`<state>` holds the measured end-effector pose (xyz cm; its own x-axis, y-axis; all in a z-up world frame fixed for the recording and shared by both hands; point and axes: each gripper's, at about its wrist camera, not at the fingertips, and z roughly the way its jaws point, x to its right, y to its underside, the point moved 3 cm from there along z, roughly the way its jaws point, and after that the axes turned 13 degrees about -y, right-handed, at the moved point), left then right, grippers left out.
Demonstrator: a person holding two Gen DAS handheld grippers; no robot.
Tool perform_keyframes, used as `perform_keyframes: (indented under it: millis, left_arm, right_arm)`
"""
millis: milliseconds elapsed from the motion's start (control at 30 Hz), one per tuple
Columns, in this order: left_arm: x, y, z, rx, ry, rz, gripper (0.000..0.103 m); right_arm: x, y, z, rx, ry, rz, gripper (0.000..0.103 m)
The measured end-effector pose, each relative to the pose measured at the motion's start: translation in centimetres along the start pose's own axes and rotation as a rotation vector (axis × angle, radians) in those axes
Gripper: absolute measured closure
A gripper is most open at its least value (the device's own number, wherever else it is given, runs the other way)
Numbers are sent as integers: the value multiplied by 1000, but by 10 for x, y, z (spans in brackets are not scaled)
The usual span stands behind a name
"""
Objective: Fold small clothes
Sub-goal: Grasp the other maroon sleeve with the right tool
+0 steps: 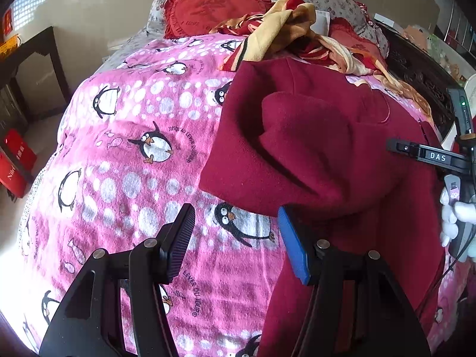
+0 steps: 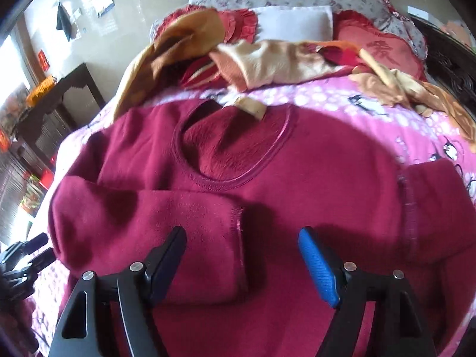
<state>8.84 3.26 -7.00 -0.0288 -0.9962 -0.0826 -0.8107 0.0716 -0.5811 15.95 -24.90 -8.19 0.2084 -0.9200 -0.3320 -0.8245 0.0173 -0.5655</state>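
A dark red fleece sweater (image 2: 297, 184) lies face up on a pink penguin blanket (image 1: 134, 178), its round neckline (image 2: 232, 148) toward the pillows. One sleeve (image 2: 148, 223) is folded across the chest, and its cuff ends between the fingers of my right gripper (image 2: 242, 235). That gripper hangs open just above the cloth, and its pads press on nothing. My left gripper (image 1: 235, 211) is open over bare blanket at the sweater's (image 1: 327, 148) left edge. Its blue finger (image 1: 293, 247) is next to the hem, and I cannot tell whether it touches.
Crumpled yellow and red cloth (image 1: 282, 23) and red pillows (image 1: 208, 9) lie at the head of the bed. A white-gloved hand (image 1: 455, 214) holds the other tool at the right edge. A dark side table (image 1: 35, 59) and red boxes (image 1: 15, 163) stand left of the bed.
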Motion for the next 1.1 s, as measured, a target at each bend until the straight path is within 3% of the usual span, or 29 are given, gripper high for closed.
perform_keyframes:
  millis: [33, 100, 167, 200, 400, 567, 667, 800, 867, 967, 1033, 1100]
  left_arm:
    - [-1, 0, 0, -2, 0, -5, 45]
    - [-3, 0, -1, -2, 0, -16, 45]
    - [-4, -1, -2, 2, 4, -27, 45]
    - [-4, -2, -2, 4, 6, -30, 45]
    - [-5, -3, 0, 0, 8, -41, 45]
    - [2, -1, 1, 0, 6, -22, 45]
    - [10, 0, 6, -13, 3, -2, 45]
    - [21, -1, 5, -7, 19, 22, 45]
    - [26, -1, 7, -5, 20, 40, 45]
    - [34, -3, 16, -20, 20, 63, 45]
    - [37, -4, 22, -33, 17, 60, 45]
    - [35, -4, 26, -48, 26, 35, 45]
  right_arm:
    - [0, 1, 6, -4, 4, 6, 33]
    - [-3, 1, 11, 3, 25, -12, 65]
    - [-9, -2, 7, 11, 6, -31, 89]
    - [-11, -4, 2, 18, -20, -23, 96]
    - [-4, -19, -55, 129, -18, -34, 97]
    - [31, -24, -87, 178, 142, 21, 97]
    - [64, -22, -88, 150, 256, 103, 97]
    - [89, -11, -68, 61, 326, 160, 96]
    - [87, -11, -76, 91, 314, 181, 88]
    - [58, -22, -86, 167, 238, 134, 46]
    - [17, -33, -78, 164, 87, 8, 41]
    - [-22, -39, -63, 118, 18, -124, 41]
